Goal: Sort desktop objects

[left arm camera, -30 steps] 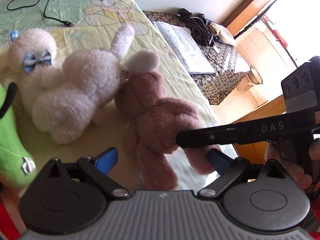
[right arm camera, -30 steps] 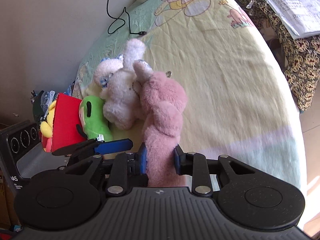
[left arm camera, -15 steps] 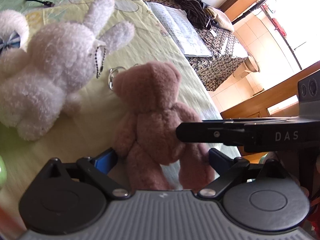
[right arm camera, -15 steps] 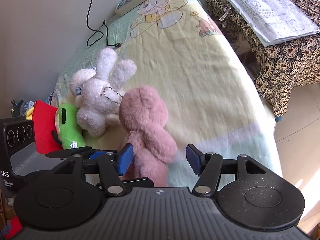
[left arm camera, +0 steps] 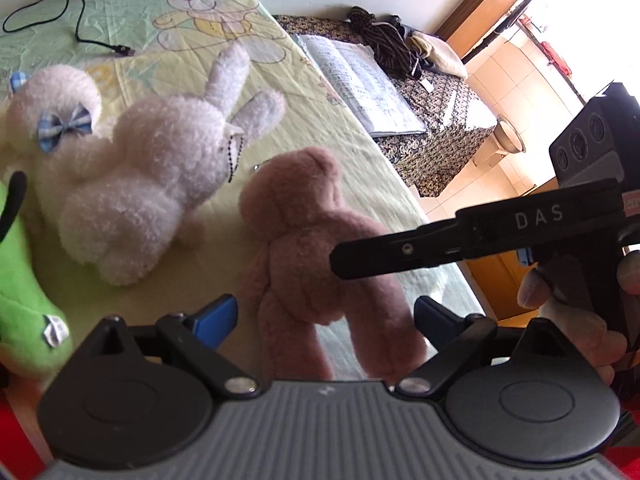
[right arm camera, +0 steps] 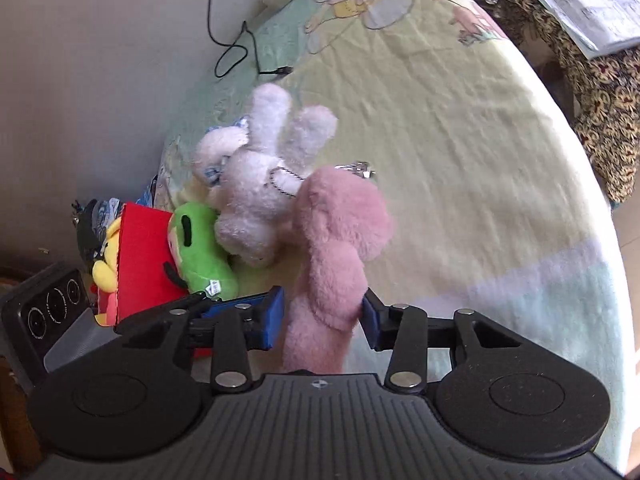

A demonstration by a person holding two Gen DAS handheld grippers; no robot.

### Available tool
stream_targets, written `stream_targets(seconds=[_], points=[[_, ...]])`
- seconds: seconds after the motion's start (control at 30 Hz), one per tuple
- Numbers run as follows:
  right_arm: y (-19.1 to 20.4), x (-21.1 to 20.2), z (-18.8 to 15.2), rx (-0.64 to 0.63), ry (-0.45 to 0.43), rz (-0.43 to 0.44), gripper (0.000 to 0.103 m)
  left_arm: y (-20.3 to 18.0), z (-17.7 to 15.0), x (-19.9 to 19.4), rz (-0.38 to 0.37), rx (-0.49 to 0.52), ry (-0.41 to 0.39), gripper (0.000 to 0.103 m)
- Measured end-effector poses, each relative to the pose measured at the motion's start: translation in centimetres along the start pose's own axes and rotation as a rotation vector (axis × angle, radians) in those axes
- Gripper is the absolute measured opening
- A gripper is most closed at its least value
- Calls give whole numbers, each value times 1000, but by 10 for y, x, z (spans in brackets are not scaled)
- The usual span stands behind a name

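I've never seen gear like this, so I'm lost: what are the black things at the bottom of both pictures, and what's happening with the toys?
There is no robot here. A person holds a two-finger gripper in each hand, and each has a camera looking along its fingers, so the black shape is the gripper itself. One picture comes from the left gripper, the other from the right gripper. On the cartoon-print sheet lie a rabbit, a toy with a bow and a green toy. The right gripper's blue pads squeeze the bear. The left gripper is open around the bear's legs.
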State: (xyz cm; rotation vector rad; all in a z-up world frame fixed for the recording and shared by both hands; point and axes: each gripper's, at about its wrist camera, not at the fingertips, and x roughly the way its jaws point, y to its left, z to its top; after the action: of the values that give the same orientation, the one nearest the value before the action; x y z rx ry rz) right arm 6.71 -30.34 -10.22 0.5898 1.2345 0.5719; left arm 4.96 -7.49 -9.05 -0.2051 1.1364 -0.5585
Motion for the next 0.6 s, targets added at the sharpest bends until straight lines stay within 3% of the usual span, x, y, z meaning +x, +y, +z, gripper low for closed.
stream_targets(seconds=[0.2,0.33,0.4,0.53,0.6], points=[[41,23,4,-127,13,66,45,13,-2,-23,21,-35,-53,95],[61,43,9,-215,9,49,46,24,3,-22,129,-34,-73,96],[66,46,12,-230,10,74,45,34,5,-17,149,-56,-62,91],[64,35,14,-241,-21,95,45,56,8,-12,163,-131,-43,62],[51,25,14,-198,-39,102,45,63,7,-11,145,-154,-34,59]])
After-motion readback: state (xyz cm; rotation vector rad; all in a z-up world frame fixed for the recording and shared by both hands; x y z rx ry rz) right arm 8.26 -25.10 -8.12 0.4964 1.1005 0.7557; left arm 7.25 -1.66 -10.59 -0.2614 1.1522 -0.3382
